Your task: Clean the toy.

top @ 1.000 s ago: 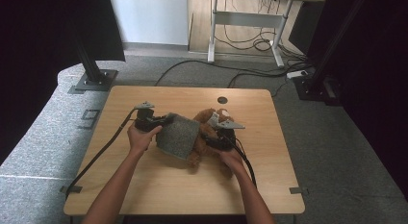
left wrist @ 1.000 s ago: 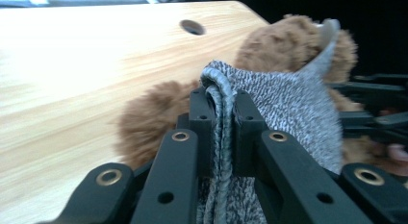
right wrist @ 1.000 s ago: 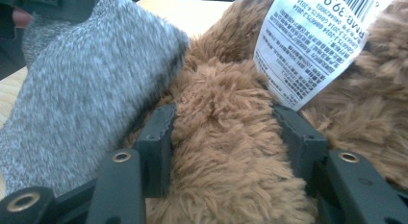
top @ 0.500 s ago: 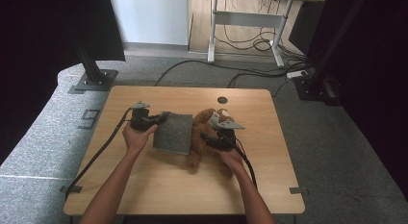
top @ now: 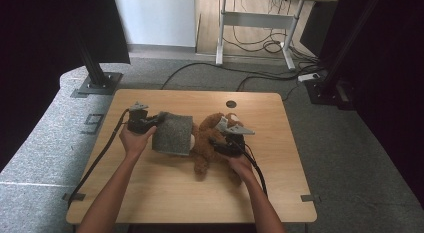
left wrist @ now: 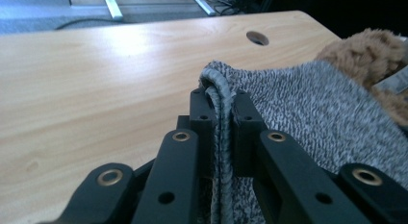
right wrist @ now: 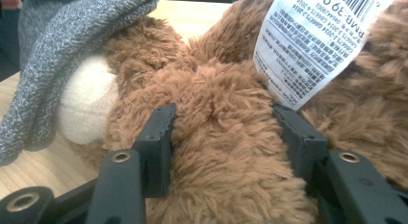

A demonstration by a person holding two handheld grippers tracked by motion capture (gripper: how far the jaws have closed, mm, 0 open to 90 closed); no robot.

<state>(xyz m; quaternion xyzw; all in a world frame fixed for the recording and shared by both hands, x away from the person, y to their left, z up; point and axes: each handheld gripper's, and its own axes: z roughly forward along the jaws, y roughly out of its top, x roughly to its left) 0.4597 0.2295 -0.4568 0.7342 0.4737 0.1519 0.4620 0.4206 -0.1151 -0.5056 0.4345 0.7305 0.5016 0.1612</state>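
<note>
1. Left gripper [top: 150, 122]: your jaws are clamped tight on the rolled edge of the grey knitted cloth [top: 172, 134]. In the left gripper view the hem [left wrist: 219, 96] stands pinched between the two black jaws.

2. Right gripper [top: 220, 143]: your jaws are closed on a thick fold of the brown plush toy [top: 212, 138], the fur bulging between them. Its white printed tag [right wrist: 317, 41] hangs just above the grip.

3. Location: the toy lies near the middle of the wooden table [top: 150, 193], with the cloth just to its left, touching it. The table's round cable hole [top: 230, 104] sits beyond both.

4. Done so far, as judged: both items are secured, one per gripper. The near edge of the cloth already overlaps the toy's pale cream patch [right wrist: 86, 101].

5. Left to do, as judged: most of the toy is uncovered, so the work of drawing the cloth over or onto the toy is at an early stage. Whether the cloth is a sleeve, a hat or a flat piece cannot be told.

6. Keep the toy pinned while the cloth edge is pulled across.
</note>
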